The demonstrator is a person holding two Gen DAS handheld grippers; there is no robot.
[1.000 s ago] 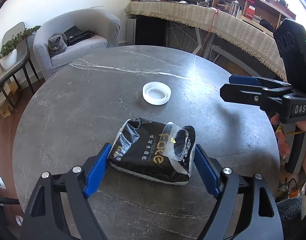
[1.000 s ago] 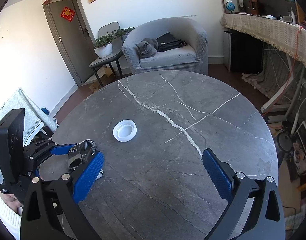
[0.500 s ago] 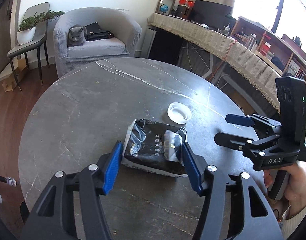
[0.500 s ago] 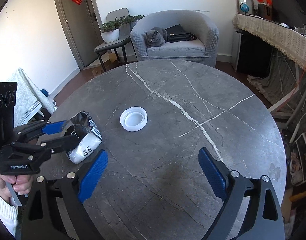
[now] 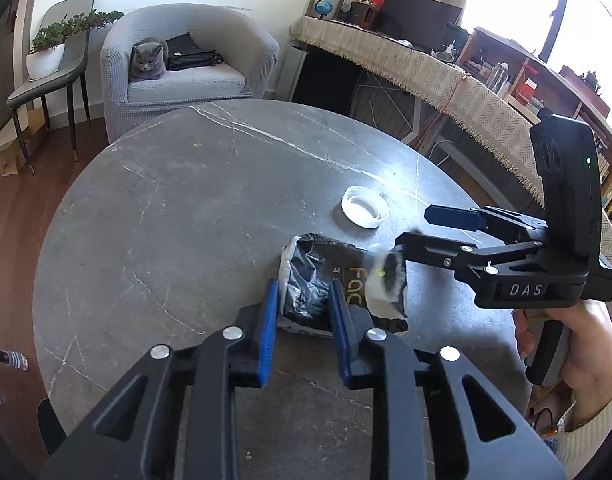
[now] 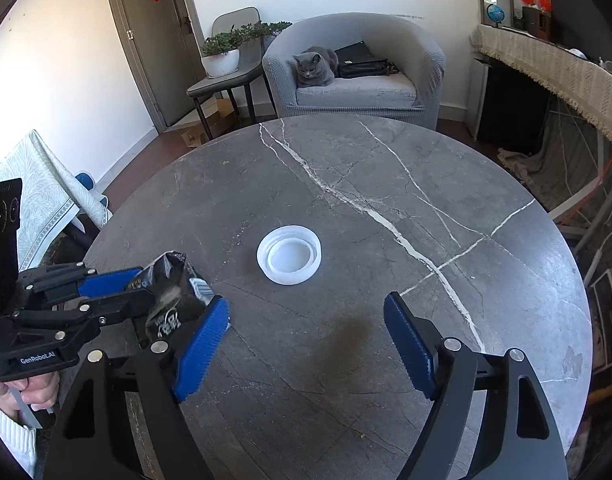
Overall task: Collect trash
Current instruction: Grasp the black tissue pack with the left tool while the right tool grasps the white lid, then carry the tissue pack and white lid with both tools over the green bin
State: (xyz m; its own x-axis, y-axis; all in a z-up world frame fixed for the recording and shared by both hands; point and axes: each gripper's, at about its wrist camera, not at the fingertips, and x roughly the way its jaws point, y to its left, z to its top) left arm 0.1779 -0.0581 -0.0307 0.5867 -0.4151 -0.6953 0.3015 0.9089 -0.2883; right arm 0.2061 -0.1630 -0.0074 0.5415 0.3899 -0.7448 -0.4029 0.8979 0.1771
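Left gripper (image 5: pixel 301 300) jaws are closing, squeezing a crumpled black tissue pack (image 5: pixel 322 276) on a round grey marble table (image 5: pixel 177 216). Right gripper (image 6: pixel 306 332), jaws apart and closing on nothing, hangs nearer than the white plastic lid (image 6: pixel 288 255). Beyond the table, a grey cat (image 6: pixel 312 66) sits in a grey armchair (image 6: pixel 386 92).

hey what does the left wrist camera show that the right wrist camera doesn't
Only the left wrist view shows the bookshelf by the window and the right claw's handle in a hand. Only the right wrist view shows the door and the left claw's handle. Both show the left claw closing on the black tissue pack, the white lid, the round table, and the cat on the armchair.
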